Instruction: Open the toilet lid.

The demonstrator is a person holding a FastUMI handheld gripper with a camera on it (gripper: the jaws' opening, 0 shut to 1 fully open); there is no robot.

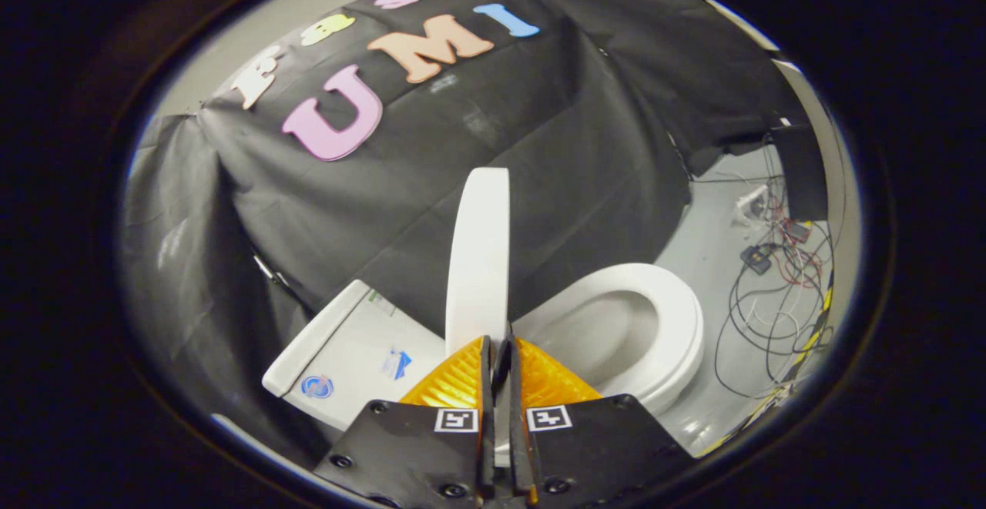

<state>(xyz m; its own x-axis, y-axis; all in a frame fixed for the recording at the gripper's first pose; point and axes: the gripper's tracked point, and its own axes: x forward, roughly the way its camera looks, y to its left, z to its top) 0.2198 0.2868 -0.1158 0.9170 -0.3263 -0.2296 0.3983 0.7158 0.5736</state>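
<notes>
Nearest to me are the gripper (499,355) and its two orange fingers (456,380), drawn almost together with only a thin dark slit between them. The lower edge of the toilet lid (479,251) meets their tips, and its rim appears to run into that slit. I cannot tell for certain whether both fingers press on it.

The lid is my landmark. It stands raised, nearly upright and edge-on to me, a tall white oval rising just ahead of the fingertips. To one side of the lid lies the open toilet seat (672,305), a white ring with the bowl (608,339) hollow inside it, fully uncovered. On the lid's other side sits the white tank (347,347), flat-topped, with small stickers on it. Beyond the seat, away from the lid, loose cables (778,286) sprawl over the grey floor (709,247). Behind the lid hangs the booth's black cloth wall (308,209).

I judge the lifting step almost finished. The next move calls for tipping the lid gently back toward the tank until it rests, then spreading the fingers and drawing away without pulling it forward.
</notes>
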